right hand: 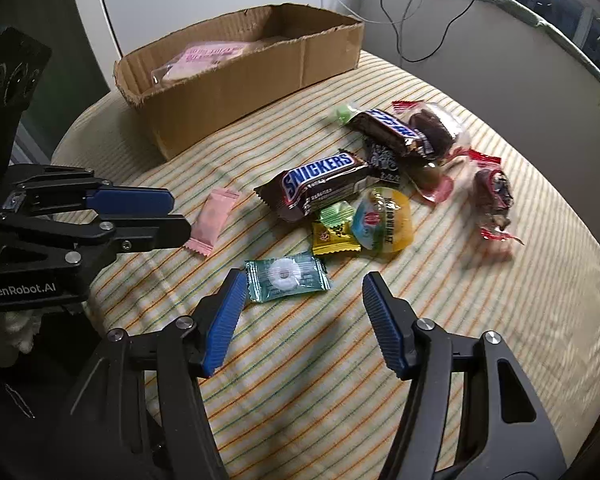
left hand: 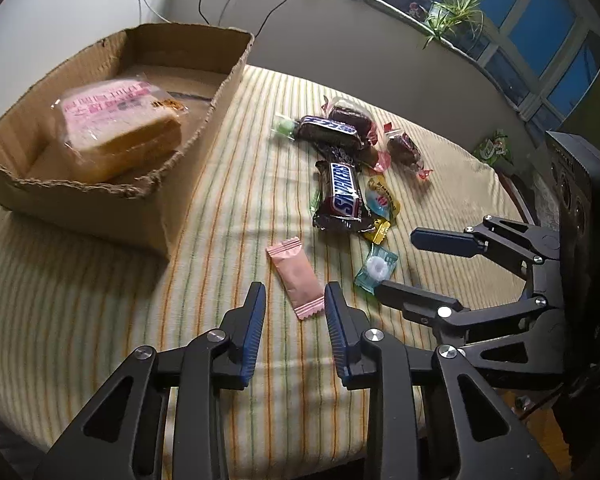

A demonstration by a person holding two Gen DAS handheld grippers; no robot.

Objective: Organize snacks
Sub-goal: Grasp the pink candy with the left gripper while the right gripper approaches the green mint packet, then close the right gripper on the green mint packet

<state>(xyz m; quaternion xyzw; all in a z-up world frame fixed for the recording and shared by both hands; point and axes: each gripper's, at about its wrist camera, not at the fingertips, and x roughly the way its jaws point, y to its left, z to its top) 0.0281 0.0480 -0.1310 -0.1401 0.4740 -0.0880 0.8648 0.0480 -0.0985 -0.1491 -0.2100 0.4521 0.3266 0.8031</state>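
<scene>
One clear-wrapped bread slice (left hand: 120, 132) lies in the torn brown cardboard box (left hand: 204, 136) — the snack pile stays on the striped tabletop (right hand: 300, 360). Left gripper (left hand: 295, 298) narrowly parted over the pink sachet (left hand: 296, 280); right gripper (right hand: 304, 294) wide by the teal mint packet (right hand: 286, 276) — both empty.

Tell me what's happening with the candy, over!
Left gripper open over pink candy. Right gripper open near mint packet. Bread already in box. Nothing blocking.

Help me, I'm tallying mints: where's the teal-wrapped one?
The mint lies on the striped cloth just ahead of the right gripper, below the yellow candy.
</scene>
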